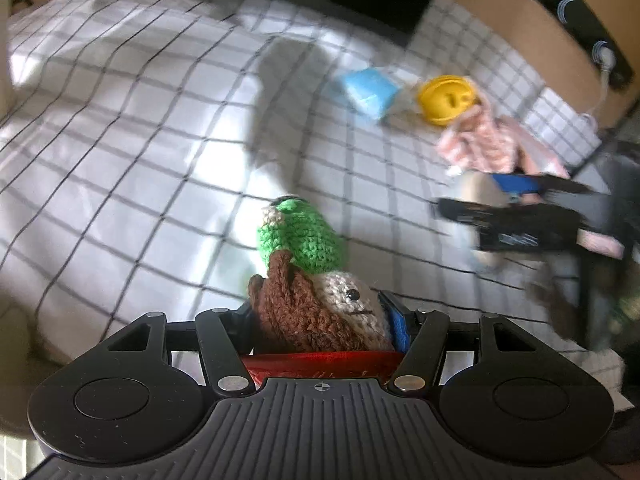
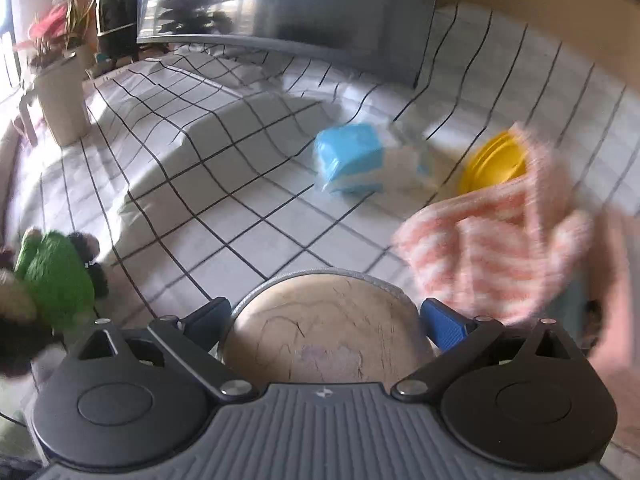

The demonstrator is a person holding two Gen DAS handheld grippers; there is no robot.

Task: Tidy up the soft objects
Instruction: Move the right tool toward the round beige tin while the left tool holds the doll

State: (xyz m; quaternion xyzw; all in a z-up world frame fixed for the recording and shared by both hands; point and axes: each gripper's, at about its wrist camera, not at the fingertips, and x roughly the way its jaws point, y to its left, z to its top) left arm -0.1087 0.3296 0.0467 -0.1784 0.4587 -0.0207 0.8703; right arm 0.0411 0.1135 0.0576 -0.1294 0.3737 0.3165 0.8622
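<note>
Left wrist view first: we see the left tool (image 1: pixel 320 316) clamped on a crocheted doll (image 1: pixel 312 280), its brown hair and beige face wedged between the blue-padded fingers and its green body sticking out ahead, above the checked sheet (image 1: pixel 140 160) of what looks like a bed. Farther off on the sheet lie a blue tissue pack (image 1: pixel 370 94), a yellow round toy (image 1: pixel 446 100) and a pink striped cloth (image 1: pixel 484 142), close together. At the right edge the right tool (image 1: pixel 520 216) shows side-on and blurred, with a pale round thing in it.

Right wrist view next: we see the right tool (image 2: pixel 326 320) closed around a pale round cushion-like object (image 2: pixel 328 320), one finger on each side and touching it; we cannot tell what it is exactly. The pink striped cloth (image 2: pixel 496 236) is just to the right of it and partly covers the yellow round toy (image 2: pixel 494 164); the blue tissue pack (image 2: pixel 352 158) lies left of them. The crocheted doll (image 2: pixel 52 276) appears at the far left, well apart from that pile. A potted plant (image 2: pixel 60 80) stands beyond the sheet.

We judge the step in hand to be carrying: both tools are loaded and neither item is set down. The next move calls for a common spot, probably by the cloth and toy, then a low release so the doll does not roll.
</note>
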